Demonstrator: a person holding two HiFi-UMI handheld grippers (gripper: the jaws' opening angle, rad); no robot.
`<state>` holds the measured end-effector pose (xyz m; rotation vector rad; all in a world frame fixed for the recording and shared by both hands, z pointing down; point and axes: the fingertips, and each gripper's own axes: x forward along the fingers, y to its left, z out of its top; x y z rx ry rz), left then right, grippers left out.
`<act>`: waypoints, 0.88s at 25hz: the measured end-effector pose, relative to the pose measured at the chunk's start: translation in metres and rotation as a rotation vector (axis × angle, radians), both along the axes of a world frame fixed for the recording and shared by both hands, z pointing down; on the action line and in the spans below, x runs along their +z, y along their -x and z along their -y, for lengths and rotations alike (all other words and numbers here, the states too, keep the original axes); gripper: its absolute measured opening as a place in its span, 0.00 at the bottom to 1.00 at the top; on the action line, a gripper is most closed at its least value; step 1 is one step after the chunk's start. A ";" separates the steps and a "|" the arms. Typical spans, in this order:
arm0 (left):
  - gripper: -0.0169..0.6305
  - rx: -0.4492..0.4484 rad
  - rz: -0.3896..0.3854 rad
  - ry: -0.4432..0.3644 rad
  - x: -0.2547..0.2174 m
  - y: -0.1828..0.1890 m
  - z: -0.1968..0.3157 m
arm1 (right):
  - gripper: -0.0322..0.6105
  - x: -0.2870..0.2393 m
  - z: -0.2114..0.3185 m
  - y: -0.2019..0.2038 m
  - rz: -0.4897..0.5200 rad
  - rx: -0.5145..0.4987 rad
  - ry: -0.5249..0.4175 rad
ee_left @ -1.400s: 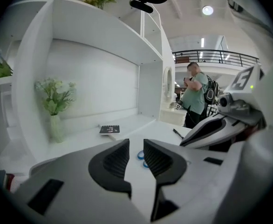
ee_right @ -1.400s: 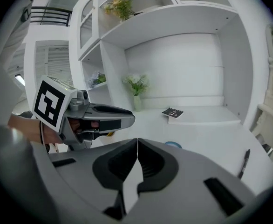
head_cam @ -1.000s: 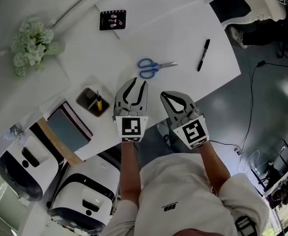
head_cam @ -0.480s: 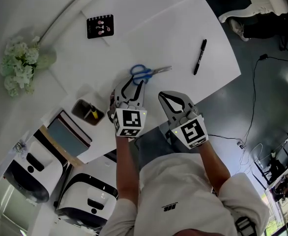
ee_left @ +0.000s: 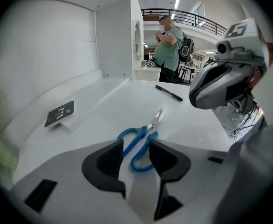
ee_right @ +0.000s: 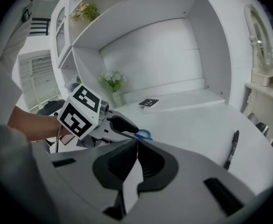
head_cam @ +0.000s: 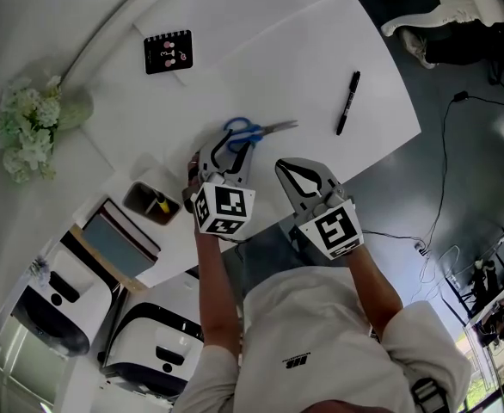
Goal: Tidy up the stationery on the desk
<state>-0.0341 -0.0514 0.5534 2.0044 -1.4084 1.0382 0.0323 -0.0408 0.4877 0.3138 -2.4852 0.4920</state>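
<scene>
Little of the tidying can be counted as done. The scissors (head_cam: 267, 128) lie flat on the worktop (head_cam: 304, 58), the pen (head_cam: 347, 101) is seen well apart to their right, and the notebook (head_cam: 169, 52) rests far back, near the wall. Only one yellow item is seen in the holder (head_cam: 149, 201) by the near left edge.

The left gripper (head_cam: 230, 153) is held low just short of the scissors, with its jaws apart and nothing between them. In the left gripper view the blue handles (ee_left: 139, 146) are framed in the gap just beyond the tips, and no contact can be made out. The right gripper (head_cam: 304, 179) is held back at the near edge, with its jaws together and nothing in them.

The scissors are judged to be the first item in hand. Their pick-up, and the putting away of pen and notebook, remain to be done.
</scene>
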 end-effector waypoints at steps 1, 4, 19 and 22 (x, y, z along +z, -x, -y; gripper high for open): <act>0.03 0.004 0.010 -0.001 0.000 0.002 0.002 | 0.04 0.000 0.001 0.001 0.002 0.001 0.000; 0.03 0.013 0.050 -0.005 -0.001 0.005 0.006 | 0.04 0.000 0.003 0.000 0.004 0.002 0.000; 0.03 0.065 -0.001 0.045 0.004 -0.021 -0.004 | 0.04 -0.003 -0.001 -0.008 0.005 0.024 0.001; 0.03 0.070 -0.012 0.054 0.005 -0.034 -0.011 | 0.04 -0.004 -0.004 -0.008 0.008 0.028 0.000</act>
